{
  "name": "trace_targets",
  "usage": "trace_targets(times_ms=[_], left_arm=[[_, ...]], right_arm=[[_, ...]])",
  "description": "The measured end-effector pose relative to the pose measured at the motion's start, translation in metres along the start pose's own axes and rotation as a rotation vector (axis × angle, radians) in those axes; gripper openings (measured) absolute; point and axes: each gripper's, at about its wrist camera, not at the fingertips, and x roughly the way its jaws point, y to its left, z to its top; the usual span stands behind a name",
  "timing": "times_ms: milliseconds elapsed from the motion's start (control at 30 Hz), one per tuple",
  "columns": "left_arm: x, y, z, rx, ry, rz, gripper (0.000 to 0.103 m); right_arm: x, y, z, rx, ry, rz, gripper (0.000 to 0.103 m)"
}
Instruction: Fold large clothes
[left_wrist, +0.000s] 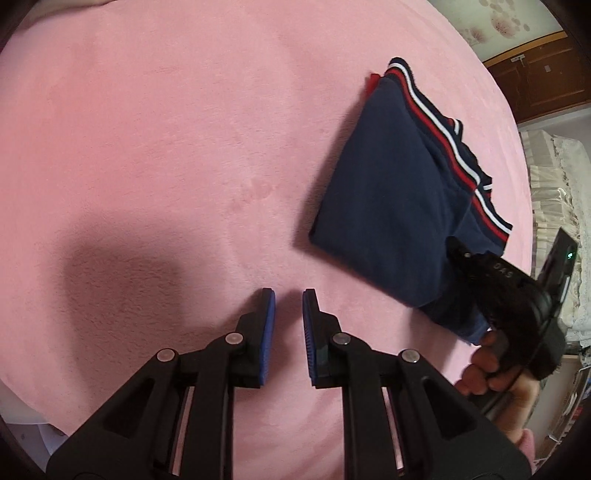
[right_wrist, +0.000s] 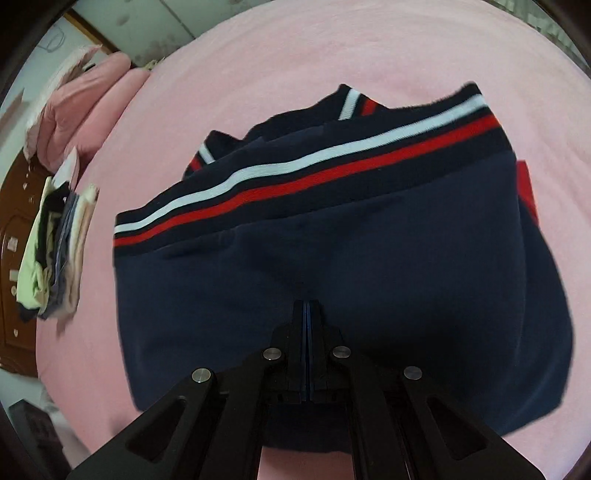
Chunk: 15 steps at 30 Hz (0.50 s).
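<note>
A folded navy garment (left_wrist: 388, 192) with a red and white striped band lies on the pink bed cover (left_wrist: 166, 147), towards its right side. My left gripper (left_wrist: 289, 295) hovers over bare cover to the garment's left. Its blue pads (left_wrist: 269, 317) stand a narrow gap apart with nothing between them. A hand holds my right gripper (left_wrist: 454, 247) at the garment's near right corner. In the right wrist view the right gripper (right_wrist: 306, 304) is shut, pads together and empty, just above the navy garment (right_wrist: 369, 258). The striped band (right_wrist: 295, 177) runs along the far edge.
A stack of folded clothes (right_wrist: 55, 251) sits at the bed's left edge, with pink bedding (right_wrist: 85, 96) behind it. Dark wooden furniture (right_wrist: 14, 258) stands beyond that edge. A wooden cabinet (left_wrist: 535, 81) and a lace-covered piece (left_wrist: 561, 177) lie past the bed's right side.
</note>
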Motion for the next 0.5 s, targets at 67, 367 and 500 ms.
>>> trace_targets(times_ms=[67,367,500], left_arm=[[0.003,-0.004,0.004,0.021,0.03,-0.064,0.012],[0.02,-0.037,0.013,0.049,0.02,-0.13,0.07],[0.018,-0.04,0.022,0.052,0.024,-0.12,0.078]], right_arm=[[0.004,-0.004,-0.001,0.028,-0.012,0.023,0.0],[0.006,0.0,-0.004,-0.014,-0.05,-0.047,0.0],[0.004,0.003,-0.01,0.032,-0.067,-0.049,0.0]])
